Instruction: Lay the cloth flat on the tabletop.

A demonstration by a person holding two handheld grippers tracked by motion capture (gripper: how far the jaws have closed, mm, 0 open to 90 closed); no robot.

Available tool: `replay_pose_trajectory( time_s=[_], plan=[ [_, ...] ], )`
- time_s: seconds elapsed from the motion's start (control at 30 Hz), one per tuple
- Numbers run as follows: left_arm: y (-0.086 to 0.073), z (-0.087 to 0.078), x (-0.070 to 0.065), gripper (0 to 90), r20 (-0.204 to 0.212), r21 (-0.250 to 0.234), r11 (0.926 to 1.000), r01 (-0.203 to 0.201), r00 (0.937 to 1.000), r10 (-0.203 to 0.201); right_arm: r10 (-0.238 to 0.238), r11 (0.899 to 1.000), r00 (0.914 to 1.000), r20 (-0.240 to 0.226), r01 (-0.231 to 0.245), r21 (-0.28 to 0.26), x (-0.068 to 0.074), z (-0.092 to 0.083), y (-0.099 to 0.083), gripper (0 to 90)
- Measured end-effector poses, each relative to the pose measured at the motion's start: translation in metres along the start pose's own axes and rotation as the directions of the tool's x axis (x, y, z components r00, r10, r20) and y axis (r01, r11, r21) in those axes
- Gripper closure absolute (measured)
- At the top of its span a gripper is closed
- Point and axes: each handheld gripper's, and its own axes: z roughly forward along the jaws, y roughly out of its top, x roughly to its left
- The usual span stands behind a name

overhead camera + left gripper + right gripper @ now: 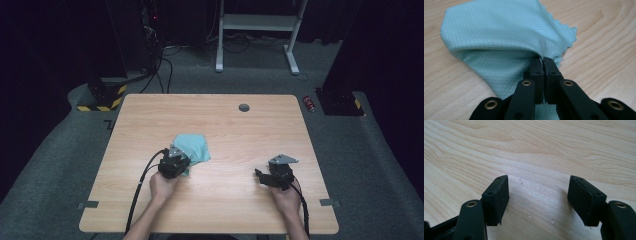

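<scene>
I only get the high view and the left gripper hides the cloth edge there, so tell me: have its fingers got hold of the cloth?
Observer: Yes. In the left gripper view the left gripper is shut on a fold of the cloth, near its scalloped edge.
Operator: Is the cloth flat?
Observer: No, it is folded over, with a rounded fold on one side.
Operator: And the right gripper?
Observer: The right gripper is open, with bare table between its fingers.
</scene>
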Motion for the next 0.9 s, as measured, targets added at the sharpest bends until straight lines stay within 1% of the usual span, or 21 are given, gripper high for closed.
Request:
replay_pose_trajectory(
  time_s=[0.03,0.07,0.1,0.13,0.17,0.2,0.23,0.27,0.3,0.33,0.4,0.57,0.6,0.63,0.67,0.73,0.77,0.8,0.83,0.87,0.9],
  plan=[
    [-0.001,0.0,-0.002,87.4,0.01,-0.002,1.0,0.001,0.9999,-0.001,0.0,1.0,1.0,0.0,0.0,0.0,0.0,0.0,0.0,33.6],
    [-0.001,0.0,-0.002,87.3,0.01,-0.002,1.0,0.001,0.9999,-0.001,-0.001,1.0,1.0,0.0,0.001,0.0,0.0,0.0,0.0,33.5],
    [-0.001,0.0,-0.007,87.4,0.021,-0.001,0.9998,-0.018,0.9996,0.018,0.001,1.0,1.0,0.0,-0.001,0.001,0.0,0.0,0.0,33.5],
    [-0.001,0.0,-0.007,87.4,0.021,-0.001,0.9998,-0.018,0.9996,0.018,-0.001,1.0,1.0,0.0,0.001,0.0,0.0,0.0,0.0,33.5],
    [0.0,0.0,-0.013,87.3,0.039,0.001,0.9994,-0.034,0.9987,0.034,0.0,1.0,1.0,0.0,0.0,0.0,0.0,0.0,0.0,33.5],
    [0.0,0.0,-0.013,87.3,0.039,0.001,0.9994,-0.034,0.9987,0.034,0.0,1.0,1.0,0.0,0.0,0.0,0.0,0.0,0.0,33.5],
    [-0.001,0.0,-0.017,87.3,0.05,0.0,0.9989,-0.046,0.9977,0.046,0.0,1.0,1.0,0.0,0.0,0.0,0.0,0.0,0.0,33.5],
    [-0.001,0.001,-0.021,87.2,0.065,-0.002,0.999,-0.044,0.9969,0.044,-0.001,1.0,1.0,0.0,0.001,0.0,0.0,0.0,0.0,33.5],
    [-0.002,0.001,-0.026,87.2,0.078,-0.004,0.9987,-0.051,0.9956,0.052,-0.001,1.0,1.0,0.0,0.001,0.0,0.0,0.0,0.0,33.5],
    [-0.002,0.001,-0.026,87.2,0.078,-0.004,0.9987,-0.051,0.9956,0.052,-0.001,1.0,1.0,0.0,0.001,0.0,0.0,0.0,0.0,33.5],
    [-0.002,0.002,-0.031,87.2,0.09,-0.011,0.9984,-0.055,0.9944,0.056,-0.001,1.0,1.0,0.0,0.001,0.0,0.0,0.0,0.0,33.5],
    [0.0,0.004,-0.048,87.2,0.128,-0.011,0.9943,-0.106,0.9861,0.106,-0.001,1.0,1.0,0.0,0.001,0.0,0.0,0.0,0.0,33.5],
    [0.0,0.004,-0.048,87.2,0.128,-0.011,0.9943,-0.106,0.9861,0.106,-0.001,1.0,1.0,0.0,0.001,0.0,0.0,0.0,0.0,33.5],
    [0.0,0.005,-0.052,87.2,0.135,-0.008,0.993,-0.118,0.9838,0.118,-0.001,1.0,1.0,0.0,0.001,0.0,0.0,0.0,0.0,33.5],
    [0.001,0.006,-0.059,87.2,0.148,-0.01,0.9899,-0.142,0.9789,0.141,-0.001,1.0,1.0,0.0,0.001,0.0,0.0,0.0,0.0,33.5],
    [0.002,0.007,-0.065,87.1,0.156,-0.009,0.9853,-0.171,0.973,0.17,0.0,1.0,1.0,0.0,0.0,0.0,0.0,0.0,0.0,33.5],
    [0.002,0.007,-0.065,87.1,0.156,-0.009,0.9853,-0.171,0.973,0.17,0.0,1.0,1.0,0.0,0.0,0.0,0.0,0.0,0.0,33.5],
    [0.003,0.008,-0.069,87.1,0.164,-0.008,0.9838,-0.179,0.9704,0.178,-0.001,1.0,1.0,0.0,0.001,0.0,0.0,0.0,0.0,33.5],
    [0.004,0.009,-0.075,87.1,0.179,-0.01,0.9809,-0.194,0.9647,0.193,-0.001,1.0,1.0,0.0,0.001,0.0,0.0,0.0,0.0,33.5],
    [0.004,0.009,-0.075,87.2,0.179,-0.01,0.9809,-0.194,0.9647,0.193,-0.001,1.0,1.0,0.0,0.001,0.0,0.0,0.0,0.0,33.6],
    [0.005,0.01,-0.08,87.1,0.193,-0.01,0.9779,-0.209,0.9591,0.207,0.0,1.0,1.0,0.0,0.0,0.0,0.0,0.0,0.0,33.5]
  ],
)
